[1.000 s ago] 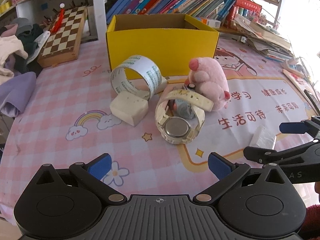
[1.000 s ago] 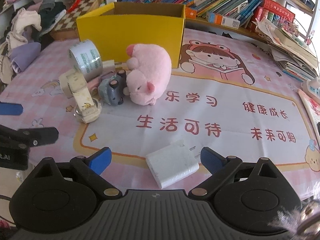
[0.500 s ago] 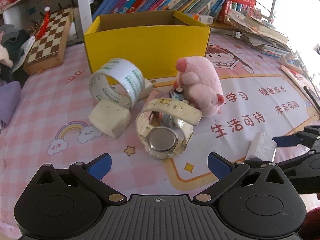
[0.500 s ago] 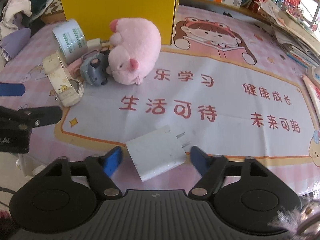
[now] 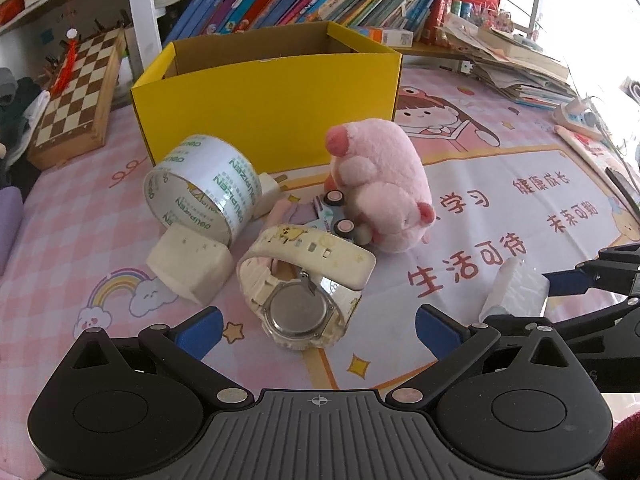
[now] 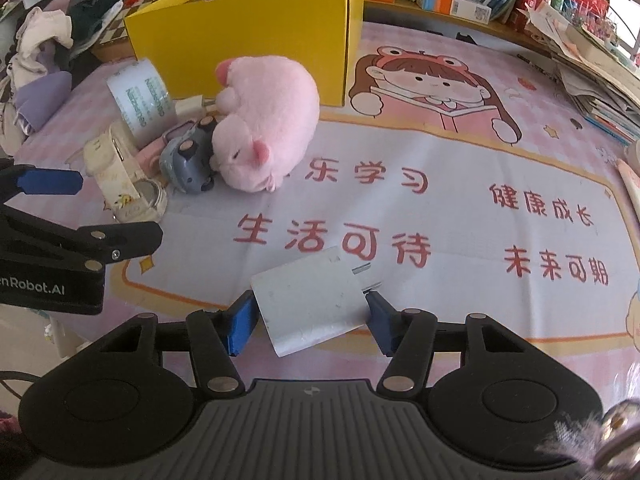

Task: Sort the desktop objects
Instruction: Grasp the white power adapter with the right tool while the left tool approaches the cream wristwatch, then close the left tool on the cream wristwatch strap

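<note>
Narrowed sharply from a wide spread a second ago: right gripper (image 6: 310, 322), jaws closing, blue pads now at both edges of the charger (image 6: 308, 298), seemingly touching. Charger flat, white, smooth plastic, rounded corners, two metal prongs poking toward the right pad, lying on the mat (image 6: 460, 216) near its front edge. Left gripper (image 5: 318, 326) spread wide, nothing between its pads, drawn nearer the watch (image 5: 300, 280) than before.

Just ahead of the left gripper: watch on its side, cream rubbery strap looped and punched with holes, round metal back facing the camera. Left of it, a cream block (image 5: 190, 268) with rounded edges, touching a roll of clear tape (image 5: 204, 190) printed in green. Behind the watch, a small grey toy car (image 6: 188, 158) pressed against a fluffy pink plush (image 6: 264, 124). Beyond, an open yellow cardboard box (image 5: 272, 96), matte, sharp-cornered. Mat glossy, pink checked, with red characters and a cartoon girl.
</note>
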A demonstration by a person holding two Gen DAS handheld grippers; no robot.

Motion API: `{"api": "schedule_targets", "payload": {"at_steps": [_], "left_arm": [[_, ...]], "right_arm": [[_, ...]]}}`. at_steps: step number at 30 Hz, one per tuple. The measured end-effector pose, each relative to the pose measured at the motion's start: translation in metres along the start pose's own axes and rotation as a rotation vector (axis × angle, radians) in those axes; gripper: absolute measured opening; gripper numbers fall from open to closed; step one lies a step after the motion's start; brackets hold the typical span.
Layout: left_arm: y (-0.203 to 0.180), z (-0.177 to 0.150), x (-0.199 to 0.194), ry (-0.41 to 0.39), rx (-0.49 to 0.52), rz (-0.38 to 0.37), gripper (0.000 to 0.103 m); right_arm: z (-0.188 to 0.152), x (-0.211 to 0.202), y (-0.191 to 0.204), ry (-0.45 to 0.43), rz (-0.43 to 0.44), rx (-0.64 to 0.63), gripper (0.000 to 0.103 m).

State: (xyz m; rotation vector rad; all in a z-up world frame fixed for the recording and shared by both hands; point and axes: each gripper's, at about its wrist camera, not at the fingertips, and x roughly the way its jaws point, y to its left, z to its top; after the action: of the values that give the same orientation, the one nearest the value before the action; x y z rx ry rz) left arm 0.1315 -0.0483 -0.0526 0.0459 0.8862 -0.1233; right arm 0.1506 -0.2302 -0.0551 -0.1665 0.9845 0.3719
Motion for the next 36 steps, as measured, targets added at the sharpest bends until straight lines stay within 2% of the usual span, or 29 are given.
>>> {"api": "schedule_targets", "payload": {"at_steps": [9, 11, 15, 20, 29, 31, 33, 36], "left_arm": [[0.003, 0.002, 0.008, 0.013, -0.016, 0.018, 0.102], [0.004, 0.002, 0.011, 0.024, -0.016, 0.025, 0.097], [0.009, 0.004, 0.018, 0.051, -0.047, 0.025, 0.094], [0.015, 0.004, 0.026, 0.076, -0.076, 0.021, 0.080], [0.016, 0.002, 0.033, 0.087, -0.069, 0.022, 0.079], [0.015, 0.002, 0.032, 0.081, -0.056, 0.024, 0.074], [0.014, 0.002, 0.030, 0.066, -0.042, 0.016, 0.061], [0.015, 0.001, 0.028, 0.062, -0.045, 0.012, 0.061]], "right_arm": [[0.012, 0.006, -0.004, -0.005, 0.008, -0.018, 0.056], [0.014, 0.008, -0.004, -0.002, 0.011, -0.024, 0.056], [0.016, 0.009, -0.005, -0.004, 0.013, -0.032, 0.056], [0.018, 0.010, -0.006, 0.011, 0.030, -0.039, 0.056], [0.017, 0.010, -0.001, 0.014, 0.033, -0.060, 0.056], [0.017, 0.009, -0.001, 0.011, 0.029, -0.058, 0.056], [0.016, 0.007, -0.001, 0.004, 0.022, -0.056, 0.056], [0.016, 0.005, -0.002, -0.003, 0.007, -0.044, 0.056]]}}
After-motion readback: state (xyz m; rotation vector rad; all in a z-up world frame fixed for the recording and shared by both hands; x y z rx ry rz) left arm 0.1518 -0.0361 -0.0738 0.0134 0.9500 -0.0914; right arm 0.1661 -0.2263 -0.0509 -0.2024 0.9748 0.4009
